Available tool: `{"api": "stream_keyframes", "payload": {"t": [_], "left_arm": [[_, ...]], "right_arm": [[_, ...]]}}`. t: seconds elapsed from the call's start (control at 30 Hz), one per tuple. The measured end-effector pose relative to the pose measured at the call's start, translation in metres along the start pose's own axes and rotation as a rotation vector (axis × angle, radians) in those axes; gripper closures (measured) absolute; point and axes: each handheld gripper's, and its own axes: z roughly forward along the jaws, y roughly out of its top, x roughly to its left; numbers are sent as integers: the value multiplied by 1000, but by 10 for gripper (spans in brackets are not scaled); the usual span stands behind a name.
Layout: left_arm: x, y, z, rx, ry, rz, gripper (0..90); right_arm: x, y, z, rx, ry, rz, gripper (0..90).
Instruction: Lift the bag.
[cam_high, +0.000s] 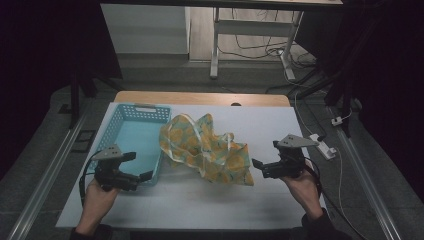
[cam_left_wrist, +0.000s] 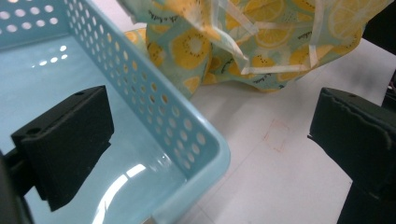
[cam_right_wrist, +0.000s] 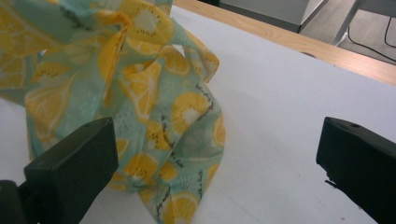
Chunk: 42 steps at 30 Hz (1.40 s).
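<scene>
The cloth (cam_high: 207, 150), printed with yellow lemon slices on pale green, lies crumpled in a heap at the middle of the high view, on the white surface (cam_high: 280, 125), its left edge just beside or touching the blue basket (cam_high: 116, 127) at centre left. The right gripper (cam_high: 265, 159) sits at centre right, jaws wide and empty, aimed at the cloth's near right corner. In the right gripper view that corner hangs at lower centre, between the two jaws but closer to the left one.

The step in hand looks like a first grab of the cloth. It would go best if the right jaws slide forward low and close on one free edge or corner rather than on the bunched middle, where several layers would be caught together.

The left gripper (cam_high: 137, 167), also wide and empty, straddles the basket's near right corner; the left gripper view shows one jaw over the basket floor and the other over the surface. That perforated wall stands between it and the cloth, so it must lift clear first.
</scene>
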Motion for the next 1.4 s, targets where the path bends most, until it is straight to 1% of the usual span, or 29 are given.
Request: {"api": "stream_keyframes", "payload": {"t": [0.13,0.23,0.47,0.63,0.77,0.93,1.0,1.07,1.13,1.2,1.23,1.27,1.33,1.37,1.4], "left_arm": [[-3,-13,-6,9,18,-11,0],[-4,-23,-11,14,35,-22,0],[-8,-42,-21,25,81,-32,0],[-13,-52,-26,43,124,-18,0],[-15,-60,-30,57,139,-21,0],[-11,-75,-32,80,148,-59,0],[-10,-80,-33,91,155,-68,0],[-8,-85,-34,102,169,-79,0],[-6,-89,-37,112,189,-91,0],[-4,-91,-38,119,197,-107,0],[-3,-92,-39,113,196,-116,0],[-2,-92,-40,111,194,-120,0],[-2,-92,-39,125,201,-128,0],[-2,-92,-38,133,205,-130,0],[-2,-91,-37,141,207,-130,0]], "right_arm": [[2,-10,-5,3,-11,4,0],[2,-19,-9,8,-28,10,0],[4,-41,-21,-9,-66,38,0],[6,-59,-27,-1,-87,66,0],[7,-73,-30,20,-96,86,0],[10,-86,-35,41,-109,99,0],[11,-92,-38,47,-115,100,0],[13,-96,-39,59,-122,102,0],[14,-101,-39,78,-118,103,0],[15,-106,-38,109,-114,102,0],[15,-109,-37,123,-109,105,0],[16,-112,-36,149,-108,106,0],[16,-115,-34,179,-103,103,0],[17,-115,-34,167,-106,102,0],[17,-115,-34,171,-103,100,0]]}}
